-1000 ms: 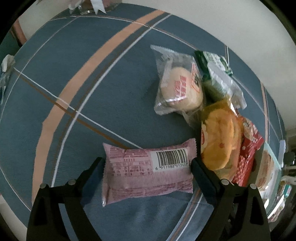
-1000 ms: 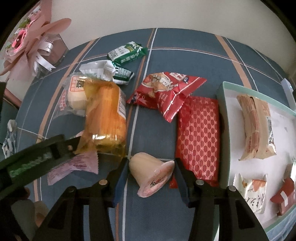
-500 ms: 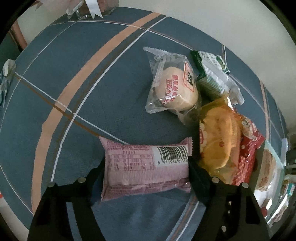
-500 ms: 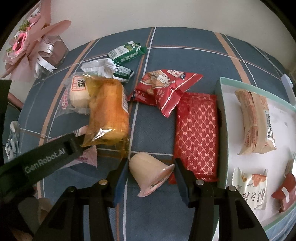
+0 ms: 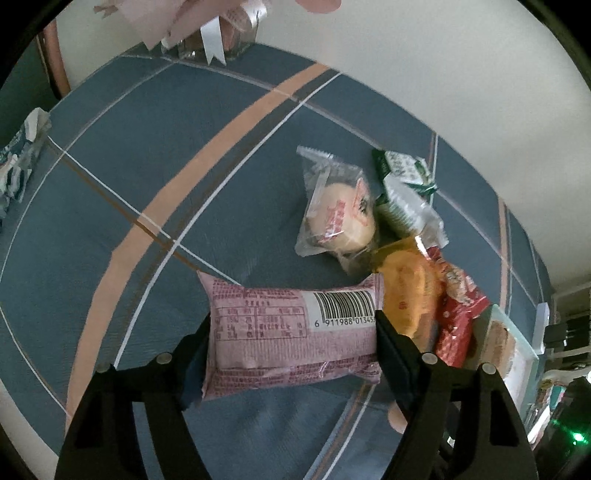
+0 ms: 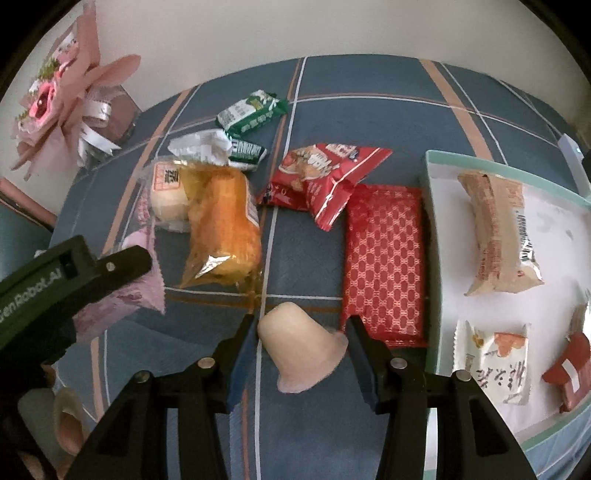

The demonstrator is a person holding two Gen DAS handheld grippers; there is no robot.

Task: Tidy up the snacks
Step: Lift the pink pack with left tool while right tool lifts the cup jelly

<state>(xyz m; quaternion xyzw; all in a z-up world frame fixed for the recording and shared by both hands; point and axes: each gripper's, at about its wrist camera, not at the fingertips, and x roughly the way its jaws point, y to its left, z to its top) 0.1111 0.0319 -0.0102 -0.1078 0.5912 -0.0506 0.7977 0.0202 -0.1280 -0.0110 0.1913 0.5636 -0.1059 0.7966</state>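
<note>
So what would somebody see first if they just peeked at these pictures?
Probably the pink snack packet with its barcode, pinched between the left gripper fingers above the blue striped tablecloth. Next, the pale jelly cup caught in the right gripper. Behind it lie bright red packets beside a white tray holding more snacks.

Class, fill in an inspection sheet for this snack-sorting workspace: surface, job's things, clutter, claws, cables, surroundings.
Surface: blue striped cloth on the table.
Job's things: pink packet and jelly cup held; orange cake pack, red packets loose; tray holds four snacks.
Clutter: crumpled wrapper at the edge.
Claws: left claw shut on the pink packet; right claw shut on the jelly cup.
Cables: nothing seen.
Surroundings: pink bouquet, pale wall.
</note>
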